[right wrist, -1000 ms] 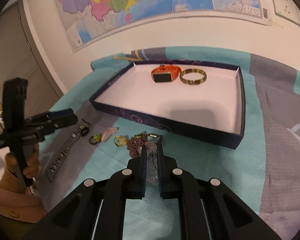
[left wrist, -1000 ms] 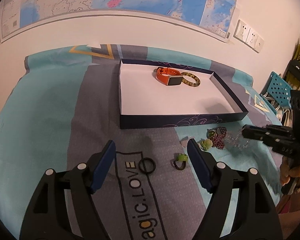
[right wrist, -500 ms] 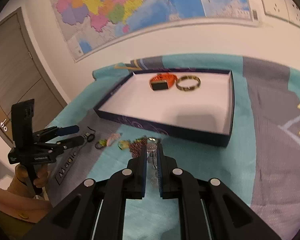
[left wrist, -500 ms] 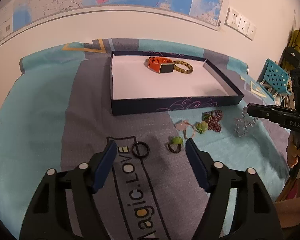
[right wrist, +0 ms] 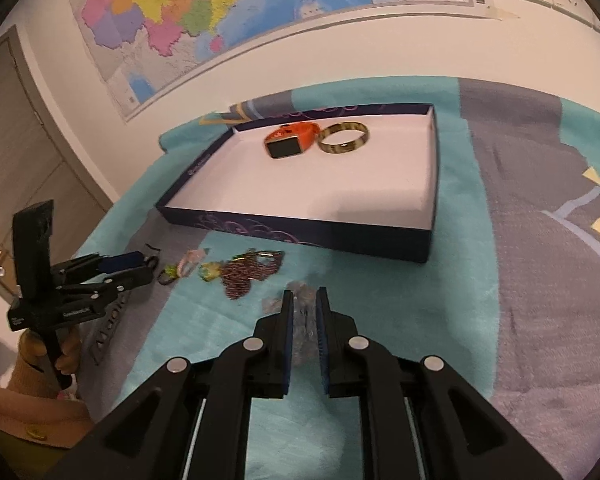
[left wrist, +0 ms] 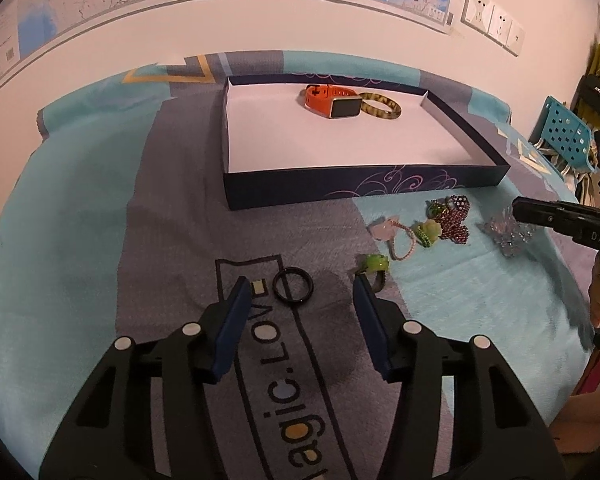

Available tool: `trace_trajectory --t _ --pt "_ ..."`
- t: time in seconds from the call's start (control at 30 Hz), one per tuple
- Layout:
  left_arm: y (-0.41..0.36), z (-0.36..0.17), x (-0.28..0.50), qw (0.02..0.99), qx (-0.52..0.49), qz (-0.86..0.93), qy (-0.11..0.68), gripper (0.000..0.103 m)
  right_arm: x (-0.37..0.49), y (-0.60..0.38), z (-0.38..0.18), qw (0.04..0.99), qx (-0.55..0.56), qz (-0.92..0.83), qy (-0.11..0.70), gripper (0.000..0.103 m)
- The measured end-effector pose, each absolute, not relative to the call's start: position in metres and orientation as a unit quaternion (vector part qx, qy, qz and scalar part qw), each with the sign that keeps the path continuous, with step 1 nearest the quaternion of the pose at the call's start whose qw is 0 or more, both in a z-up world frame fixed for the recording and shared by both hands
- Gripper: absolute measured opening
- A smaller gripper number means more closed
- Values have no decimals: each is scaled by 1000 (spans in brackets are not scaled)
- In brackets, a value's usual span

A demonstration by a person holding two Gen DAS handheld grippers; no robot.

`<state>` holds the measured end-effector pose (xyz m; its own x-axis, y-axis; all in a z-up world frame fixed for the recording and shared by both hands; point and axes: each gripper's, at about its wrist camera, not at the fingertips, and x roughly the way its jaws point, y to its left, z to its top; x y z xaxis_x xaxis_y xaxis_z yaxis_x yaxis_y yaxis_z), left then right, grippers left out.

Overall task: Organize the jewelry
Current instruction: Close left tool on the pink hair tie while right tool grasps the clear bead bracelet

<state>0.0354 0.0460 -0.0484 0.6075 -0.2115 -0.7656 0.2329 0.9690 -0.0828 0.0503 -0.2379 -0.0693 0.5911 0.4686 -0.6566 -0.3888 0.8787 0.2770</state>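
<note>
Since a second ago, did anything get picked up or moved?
The right gripper, shut on the clear crystal bracelet, has carried it right, away from the purple bead pile. The left gripper stayed open and eased toward the black ring. The orange watch and bangle stayed in the box.

Matt paper box [left wrist: 380, 190], fuzzy cloth [left wrist: 80, 200]

A coloured map [right wrist: 204, 4] hung on the white wall [left wrist: 260, 20], with sockets [left wrist: 492, 26] and a brown door [right wrist: 16, 128].
</note>
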Motion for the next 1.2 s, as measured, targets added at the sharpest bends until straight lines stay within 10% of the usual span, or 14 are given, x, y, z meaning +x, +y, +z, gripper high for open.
trace_trajectory --t 0.3,0.87,1.2 --pt "42 -49 36 896 17 -124 427 52 53 -231 -70 890 36 245 384 38" --pt "-7 -34 32 897 57 -211 385 52 50 -235 -80 887 43 241 392 39" --pt "-18 -48 61 885 67 -208 410 34 46 -239 -81 886 48 241 394 40"
